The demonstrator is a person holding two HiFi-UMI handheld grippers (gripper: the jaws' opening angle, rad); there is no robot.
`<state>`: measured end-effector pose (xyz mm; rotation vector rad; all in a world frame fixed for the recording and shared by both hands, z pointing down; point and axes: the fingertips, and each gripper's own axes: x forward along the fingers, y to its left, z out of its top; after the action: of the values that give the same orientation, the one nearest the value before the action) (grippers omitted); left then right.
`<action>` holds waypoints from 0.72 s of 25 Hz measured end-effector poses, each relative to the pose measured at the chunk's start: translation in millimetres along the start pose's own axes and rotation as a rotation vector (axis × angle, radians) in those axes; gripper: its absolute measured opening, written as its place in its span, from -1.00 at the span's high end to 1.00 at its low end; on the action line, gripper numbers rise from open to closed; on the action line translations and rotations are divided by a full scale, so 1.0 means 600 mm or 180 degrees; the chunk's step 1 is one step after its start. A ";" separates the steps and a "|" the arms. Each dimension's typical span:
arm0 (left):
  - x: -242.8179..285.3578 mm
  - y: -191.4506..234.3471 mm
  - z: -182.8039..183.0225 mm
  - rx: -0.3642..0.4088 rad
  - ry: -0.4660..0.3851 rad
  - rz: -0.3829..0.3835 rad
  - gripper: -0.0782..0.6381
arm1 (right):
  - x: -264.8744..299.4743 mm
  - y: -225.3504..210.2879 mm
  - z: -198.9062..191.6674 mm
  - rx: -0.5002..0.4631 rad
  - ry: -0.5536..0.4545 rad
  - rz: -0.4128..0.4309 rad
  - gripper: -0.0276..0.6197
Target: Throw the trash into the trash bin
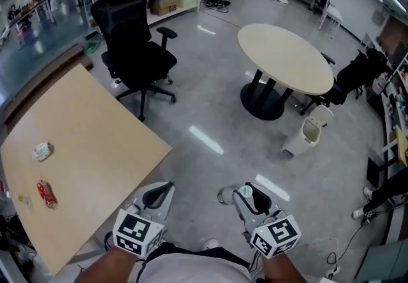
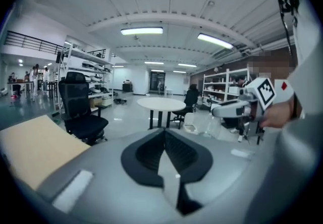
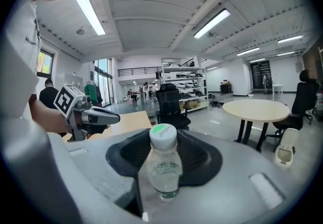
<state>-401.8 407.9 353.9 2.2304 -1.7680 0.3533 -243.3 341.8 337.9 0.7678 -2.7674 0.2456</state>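
Right tongs (image 1: 250,195) gripping clear bottle (image 3: 162,167), left tongs (image 2: 164,134) closed, trash bin (image 1: 305,138) ahead

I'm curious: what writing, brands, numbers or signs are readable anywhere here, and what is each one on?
No text reads clearly.
On the green cap of the bottle: dark print, too blurred to read.
On the red can on the table: print too small.
On the right cube and left cube: square patterns, no letters.

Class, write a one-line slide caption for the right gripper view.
Green-capped bottle clamped between the jaws, with round table and white bin ahead.
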 end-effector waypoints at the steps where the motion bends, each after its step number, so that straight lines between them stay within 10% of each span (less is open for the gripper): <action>1: 0.011 -0.018 0.006 0.0018 -0.0006 -0.0041 0.76 | -0.015 -0.014 -0.005 0.0020 -0.0005 -0.0033 0.42; 18: 0.179 -0.302 0.060 0.0546 -0.0038 -0.0985 0.76 | -0.278 -0.192 -0.089 0.0301 -0.0163 -0.1016 0.42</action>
<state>-200.2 336.6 347.5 2.5809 -1.4116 0.4376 -34.1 336.7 350.8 1.2381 -2.6421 0.2973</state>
